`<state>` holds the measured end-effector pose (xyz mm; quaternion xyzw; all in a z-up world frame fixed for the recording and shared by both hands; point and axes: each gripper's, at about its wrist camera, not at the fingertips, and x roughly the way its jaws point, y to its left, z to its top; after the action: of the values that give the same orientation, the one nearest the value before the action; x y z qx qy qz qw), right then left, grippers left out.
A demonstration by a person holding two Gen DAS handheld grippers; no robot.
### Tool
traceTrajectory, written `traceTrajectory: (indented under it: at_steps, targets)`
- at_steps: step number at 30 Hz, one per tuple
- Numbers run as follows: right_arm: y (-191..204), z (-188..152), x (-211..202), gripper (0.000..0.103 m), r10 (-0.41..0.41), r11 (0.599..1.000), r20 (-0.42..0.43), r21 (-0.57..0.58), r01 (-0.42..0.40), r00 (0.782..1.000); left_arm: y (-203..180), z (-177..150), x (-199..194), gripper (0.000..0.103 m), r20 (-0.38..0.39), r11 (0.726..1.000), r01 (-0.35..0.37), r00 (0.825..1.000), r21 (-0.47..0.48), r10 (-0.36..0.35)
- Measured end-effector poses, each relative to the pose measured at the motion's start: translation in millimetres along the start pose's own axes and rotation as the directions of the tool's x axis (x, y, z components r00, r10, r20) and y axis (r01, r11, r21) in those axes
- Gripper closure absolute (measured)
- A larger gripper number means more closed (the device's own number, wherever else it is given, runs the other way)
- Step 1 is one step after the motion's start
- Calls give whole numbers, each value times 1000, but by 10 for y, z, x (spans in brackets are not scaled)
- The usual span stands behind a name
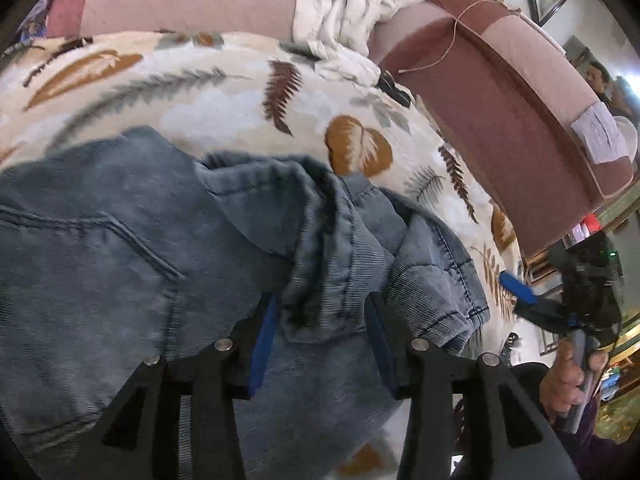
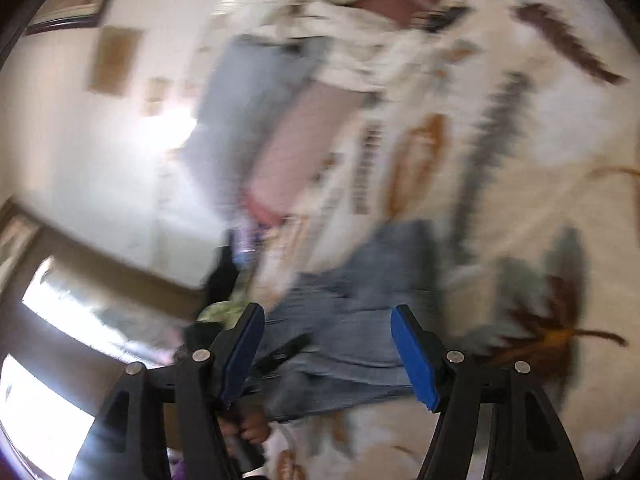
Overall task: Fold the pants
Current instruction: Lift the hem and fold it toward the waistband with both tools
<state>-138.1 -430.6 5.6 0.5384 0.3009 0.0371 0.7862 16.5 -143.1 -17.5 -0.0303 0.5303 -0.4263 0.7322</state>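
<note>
Left gripper (image 1: 320, 344) is hovering over the jeans (image 1: 120, 248), pointing steeply down. A bunched ridge of denim is sitting up between its blue-padded fingers (image 1: 262, 344); the jaws are standing partly apart and the pads are not pressing the cloth, so nothing is being held.

The jeans are lying crumpled on the leaf-print blanket (image 1: 224, 92), toward its near edge. The denim is faded mid-blue, washed unevenly, with fine twill ribbing showing in the folds, double stitched seams and a curved pocket seam to the left of the fingers. A hemmed flap is hanging out toward the blanket's right edge.

Right gripper (image 2: 326, 350) is being shown in a badly motion-blurred view. Its jaws are standing wide, blue pads well apart, with nothing between them. The jeans (image 2: 360, 320) are lying ahead of and below its fingertips on the blanket (image 2: 560, 140); whether the tips are touching the cloth cannot be told.

In the left wrist view the right gripper (image 1: 516, 288) is sitting just off the blanket's right edge, gripped by the person's hand (image 1: 568, 384).

The blanket is cream, soft-looking, printed with rust, brown and grey ferns and leaves. Behind it are a pink and maroon headboard (image 1: 500, 92) and rumpled white cloth (image 1: 352, 12).
</note>
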Motion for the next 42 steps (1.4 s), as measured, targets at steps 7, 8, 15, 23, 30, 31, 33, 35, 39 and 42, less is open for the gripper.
traceTrajectory:
  at_steps: [7,8,15,23,30,31,33,35,39,42]
  targets:
    - [-334,35,-76,34,-61,989,-41,135,66,997,-165,-26,42,71,13,999,36,999,14,-37]
    - [-382,25,-32,34,-62,989,-70,129,71,996,-206,-30,29,81,5,999,28,1000,21,-28]
    - [-324,-135,225,34,-88,990,-182,92,106,979,-344,-109,-208,82,-34,994,52,998,-101,-55]
    - [-218,-222,400,52,-171,984,-204,8,176,964,144,-529,-317,74,-128,926,-169,983,-336,133]
    - [-6,-156,290,76,-138,990,-115,-58,132,984,-381,-648,-632,73,80,981,-124,987,-151,137]
    - [27,-155,283,76,-127,991,-111,-61,121,986,-489,-641,-618,73,98,986,-122,986,-109,133]
    - [129,-144,289,76,-102,992,-99,-89,94,990,-694,-648,-602,73,148,992,-123,981,-25,126]
    - [278,-92,326,80,-57,992,-88,-117,46,994,-784,-654,-600,71,176,994,-105,979,18,100]
    - [471,35,496,83,31,992,-121,-114,-45,992,-805,-673,-519,56,174,997,-62,983,43,54]
    - [558,191,798,83,88,992,-172,-72,-102,981,-811,-665,-393,56,160,994,-87,984,60,76]
